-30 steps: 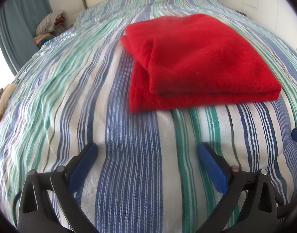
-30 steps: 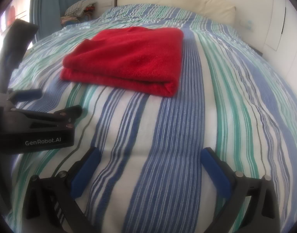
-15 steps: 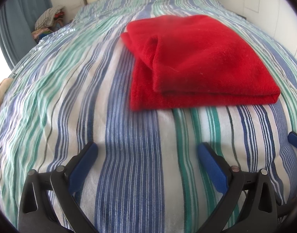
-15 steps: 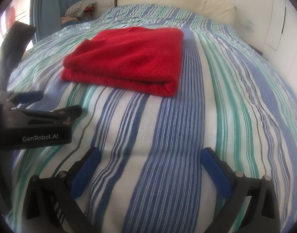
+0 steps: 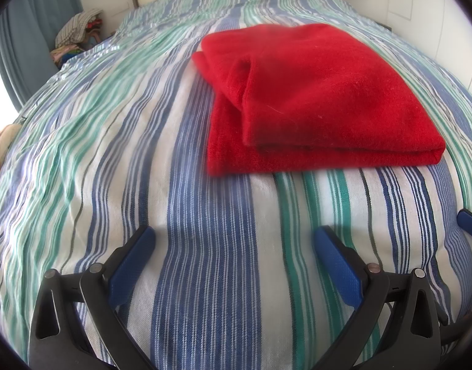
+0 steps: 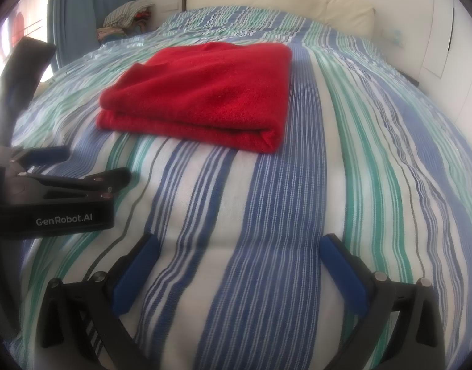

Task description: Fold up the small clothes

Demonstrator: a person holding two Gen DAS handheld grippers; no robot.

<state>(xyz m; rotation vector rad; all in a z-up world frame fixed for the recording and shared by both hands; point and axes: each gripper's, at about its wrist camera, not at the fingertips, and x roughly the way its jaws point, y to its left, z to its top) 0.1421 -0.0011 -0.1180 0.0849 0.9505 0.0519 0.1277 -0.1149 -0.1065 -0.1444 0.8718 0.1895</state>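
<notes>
Red garment folded on striped bed | left hand-held gripper spread, empty | right hand-held gripper spread, empty

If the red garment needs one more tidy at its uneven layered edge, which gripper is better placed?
Probably the left gripper: the red garment's staggered layers lie closer ahead of it. Both jaws are open and empty.

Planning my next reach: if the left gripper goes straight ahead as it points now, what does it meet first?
Probably the striped bedcover, then the near edge of the folded red garment. The left gripper is open; depth is unclear.
</notes>
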